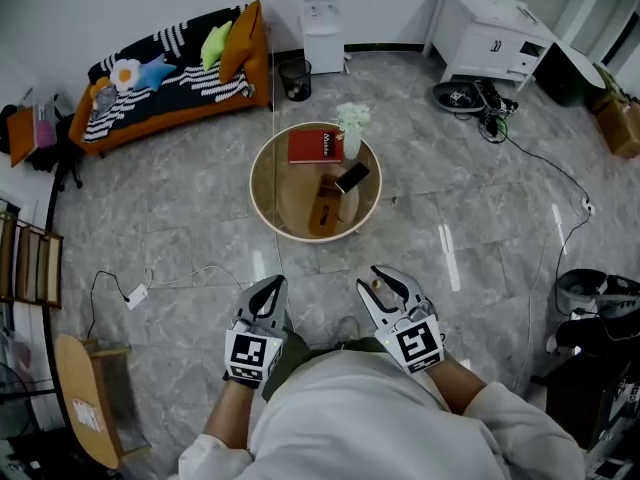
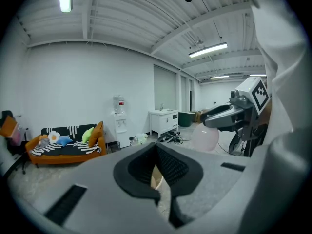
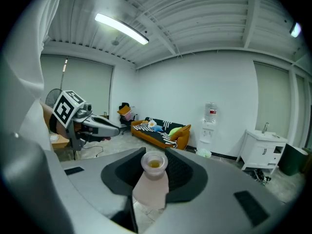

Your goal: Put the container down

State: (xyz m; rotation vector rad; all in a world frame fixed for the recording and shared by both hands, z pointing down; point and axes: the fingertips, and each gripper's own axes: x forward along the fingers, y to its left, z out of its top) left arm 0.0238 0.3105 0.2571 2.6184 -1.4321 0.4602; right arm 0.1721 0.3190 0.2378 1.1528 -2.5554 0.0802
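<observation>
**A:** Entry one, task status?

**B:** Not done, by my reading. The container [image 3: 151, 189], a translucent pinkish bottle, sits in the right gripper [image 3: 154, 165] with the jaws clamped on its neck. It hangs in the air, near the person and right of centre. It rests on nothing, so the whole put-down is left. The likeliest landing spot is the round table [image 1: 256, 183], farther out over the floor, well apart from both grippers.

**A:** And the other tool?

**B:** The left gripper [image 2: 157, 151] has its jaws together with nothing between them. It is held near and to the left, beside its partner.

**A:** Counts, biggest first.

**B:**
- Sofa [image 1: 170, 88], orange, far left: one.
- Round table: one.
- White cabinet [image 1: 490, 38], far right: one.
- Water dispenser [image 1: 322, 18], far centre: one.
- Bin [image 1: 295, 78], beside the dispenser: one.
- Grippers: two.
- Container: one.
- Red book [image 1: 316, 146], on the table: one.
- Vase of flowers [image 1: 351, 133], just right of the book: one.
- Phone [image 1: 352, 177], on the table: one.
</observation>
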